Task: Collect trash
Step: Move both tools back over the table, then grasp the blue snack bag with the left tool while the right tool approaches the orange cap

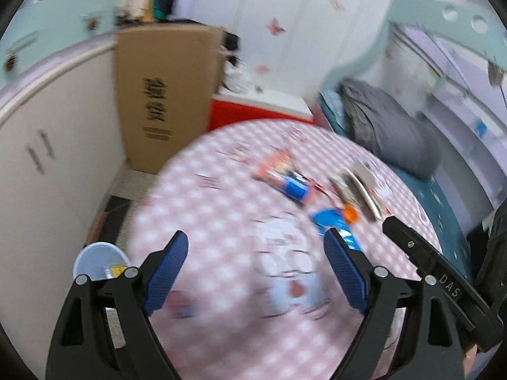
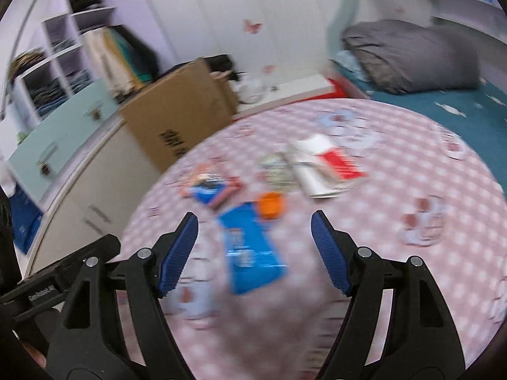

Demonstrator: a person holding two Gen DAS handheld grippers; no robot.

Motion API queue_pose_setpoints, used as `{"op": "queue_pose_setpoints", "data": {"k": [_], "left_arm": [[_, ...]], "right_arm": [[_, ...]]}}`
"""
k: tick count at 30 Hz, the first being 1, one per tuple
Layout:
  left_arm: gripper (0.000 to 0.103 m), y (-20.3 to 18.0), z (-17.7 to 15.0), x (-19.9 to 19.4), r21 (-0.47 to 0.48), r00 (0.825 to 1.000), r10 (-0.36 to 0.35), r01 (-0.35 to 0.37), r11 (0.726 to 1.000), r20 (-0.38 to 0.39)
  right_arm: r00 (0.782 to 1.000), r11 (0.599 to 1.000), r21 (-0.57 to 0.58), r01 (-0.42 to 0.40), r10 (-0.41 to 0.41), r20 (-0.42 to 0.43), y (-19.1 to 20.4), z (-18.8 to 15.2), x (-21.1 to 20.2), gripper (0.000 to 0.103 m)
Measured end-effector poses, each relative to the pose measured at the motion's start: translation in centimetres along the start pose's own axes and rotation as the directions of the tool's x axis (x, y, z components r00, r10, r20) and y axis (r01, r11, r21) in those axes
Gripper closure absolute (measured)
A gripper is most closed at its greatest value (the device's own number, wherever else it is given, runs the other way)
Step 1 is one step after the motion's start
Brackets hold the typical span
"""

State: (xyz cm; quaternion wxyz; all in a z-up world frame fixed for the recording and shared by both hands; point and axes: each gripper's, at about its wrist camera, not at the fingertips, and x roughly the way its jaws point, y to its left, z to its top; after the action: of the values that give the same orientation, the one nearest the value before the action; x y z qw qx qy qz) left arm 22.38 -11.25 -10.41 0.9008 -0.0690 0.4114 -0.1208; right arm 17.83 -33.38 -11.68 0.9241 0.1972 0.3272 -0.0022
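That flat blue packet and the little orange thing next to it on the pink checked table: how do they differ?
The flat blue packet is a long rectangle with printing on it; the small orange thing is rounded and plain, as far as the blur shows. The blue packet is far larger than the orange thing. The packet lies nearer the right gripper, the orange thing just beyond its far end. Both rest on the pink checked tablecloth, held by neither gripper.

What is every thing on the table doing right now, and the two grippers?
left gripper: open, empty.
right gripper: open, empty.
blue packet: lying flat on the table.
orange cap: resting beside the packet.
white and red paper: lying flat.
bin: on the floor, open.
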Motion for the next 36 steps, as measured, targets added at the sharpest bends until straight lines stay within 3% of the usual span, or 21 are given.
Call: {"op": "queue_pose_setpoints", "data": {"k": [8, 18, 19, 23, 25, 31, 36], "left_arm": [[0.017, -6.8, -0.6, 6.7, 0.085, 0.992, 0.011, -0.001, 0.996, -0.122], [0.019, -9.5, -1.4, 10.6, 0.181, 0.984, 0.095, -0.067, 0.981, -0.153], [0.021, -9.5, -1.5, 10.6, 0.191, 0.984, 0.096, -0.066, 0.979, -0.151], [0.054, -8.0, -1.2, 9.8, 0.214, 0.985, 0.095, -0.064, 0.975, -0.142], [0.061, -6.8, -1.0, 9.3, 0.188, 0.987, 0.039, -0.008, 0.982, -0.158], [0.072, -3.1, -0.8, 7.7, 0.126, 0.989, -0.008, 0.026, 0.992, -0.146], [0.075, -0.8, -1.0, 6.4, 0.098, 0.989, -0.04, 0.054, 0.994, -0.145]], "right_arm": [[0.999, 0.997, 0.071, 0.03, -0.028, -0.023, -6.0, 0.4, 0.6, 0.03], [0.998, 0.998, 0.058, 0.0, 0.004, -0.061, -6.1, 0.5, 2.3, 0.03], [0.998, 0.999, 0.053, -0.005, 0.008, -0.065, -5.9, 0.6, 2.5, 0.03], [0.996, 0.999, 0.021, -0.029, 0.031, -0.087, -4.3, 0.6, 3.4, 0.03], [0.994, 0.999, 0.003, -0.04, 0.04, -0.099, -3.4, 0.7, 3.9, 0.03], [0.989, 0.997, -0.066, -0.026, 0.017, -0.146, -0.8, 0.9, 6.1, 0.03], [0.985, 0.99, -0.134, 0.047, -0.069, -0.161, 0.6, 1.1, 7.9, 0.03]]}}
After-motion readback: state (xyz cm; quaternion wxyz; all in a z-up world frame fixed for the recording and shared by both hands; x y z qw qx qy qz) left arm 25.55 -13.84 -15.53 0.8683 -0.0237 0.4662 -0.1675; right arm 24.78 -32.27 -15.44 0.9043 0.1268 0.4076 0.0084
